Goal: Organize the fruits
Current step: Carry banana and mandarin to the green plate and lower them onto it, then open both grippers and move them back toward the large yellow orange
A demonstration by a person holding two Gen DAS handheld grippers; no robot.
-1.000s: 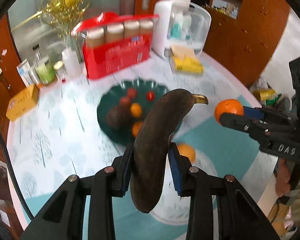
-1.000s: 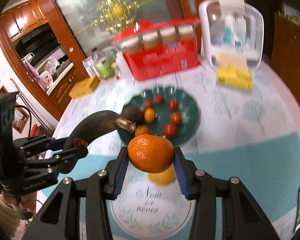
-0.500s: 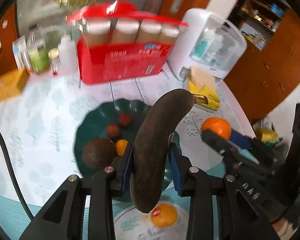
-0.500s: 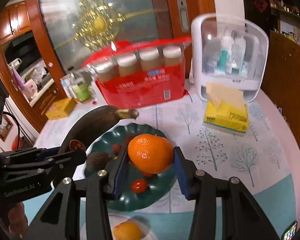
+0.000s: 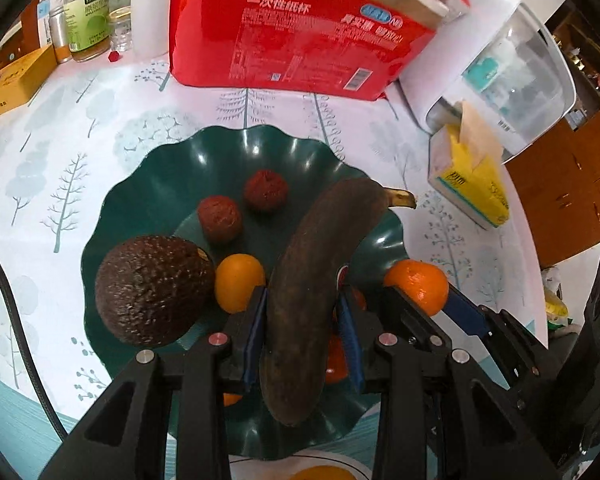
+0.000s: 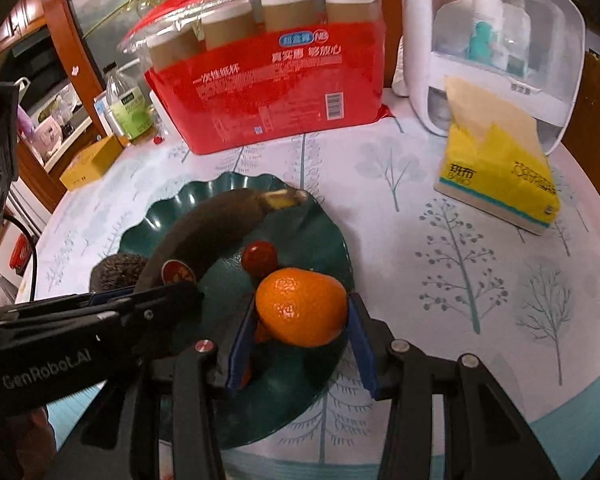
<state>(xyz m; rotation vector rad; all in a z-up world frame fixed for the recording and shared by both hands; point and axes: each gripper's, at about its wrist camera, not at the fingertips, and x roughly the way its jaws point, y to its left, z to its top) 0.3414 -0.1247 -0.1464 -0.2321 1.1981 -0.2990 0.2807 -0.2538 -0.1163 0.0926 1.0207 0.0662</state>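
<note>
My left gripper is shut on a dark brown banana and holds it low over the green scalloped plate. My right gripper is shut on an orange mandarin over the plate's right edge; the mandarin also shows in the left wrist view. On the plate lie an avocado, two dark red fruits, a small orange fruit and a red fruit. The banana shows in the right wrist view.
A red pack of paper cups stands behind the plate. A white dispenser box and a yellow tissue pack sit at the back right. Bottles and a yellow box stand at the back left. A white plate lies nearest me.
Both grippers have moved forward and down towards the green plate, each with its fruit still held. The plate and its fruits now look much closer.
</note>
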